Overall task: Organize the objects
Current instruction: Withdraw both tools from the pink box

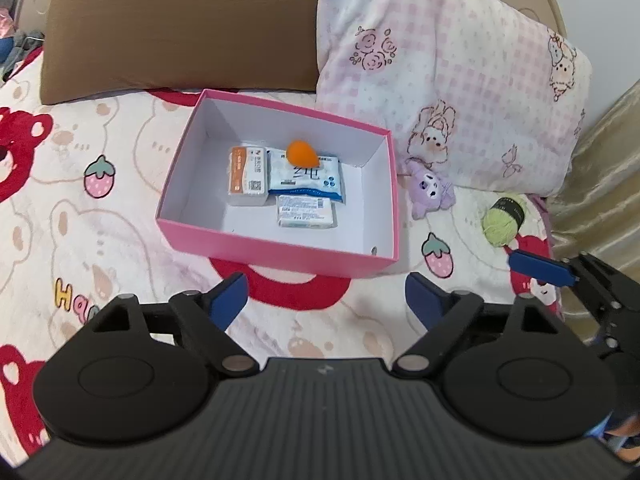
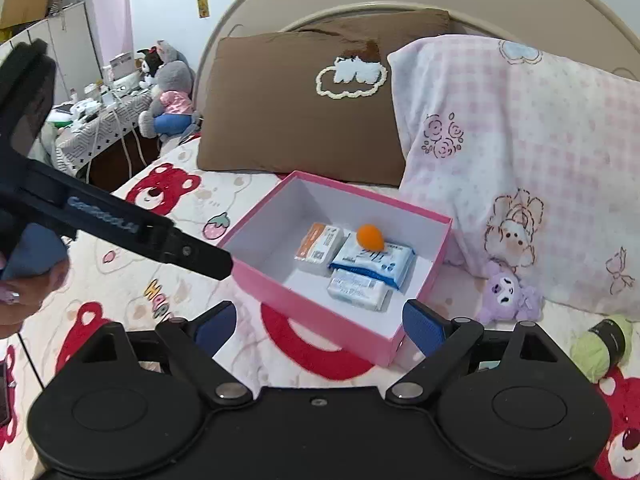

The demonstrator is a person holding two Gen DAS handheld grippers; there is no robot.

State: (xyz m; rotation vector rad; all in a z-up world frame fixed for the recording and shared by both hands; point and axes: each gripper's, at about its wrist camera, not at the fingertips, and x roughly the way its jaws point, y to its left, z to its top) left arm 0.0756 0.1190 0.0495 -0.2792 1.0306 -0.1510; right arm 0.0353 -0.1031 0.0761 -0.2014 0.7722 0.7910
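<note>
Four things lie inside the pink box (image 1: pixel 256 246), my landmark on the bedspread (image 1: pixel 100 240): an orange-and-white carton (image 1: pixel 247 175) toward its left, a blue-and-white tissue pack (image 1: pixel 306 178) just right of that, a smaller white packet (image 1: pixel 306 211) at the pack's near edge, and an orange egg-shaped sponge (image 1: pixel 303 153) resting on the pack's far end. Outside the box, off its right side, a small purple plush (image 1: pixel 430 188) lies just beside the wall, and a green yarn ball (image 1: pixel 503 220) sits farther right, well apart from it. Behind the box a brown pillow (image 1: pixel 180 32) and a pink checked pillow (image 1: pixel 460 92) lean side by side. My left gripper (image 1: pixel 326 298) hangs on the box's near side, fingers spread wide with nothing between them, clear of the near wall. My right gripper (image 2: pixel 320 326) is likewise released and empty, its blue pads (image 2: pixel 424 328) straddling the box's near corner without touching it
</note>
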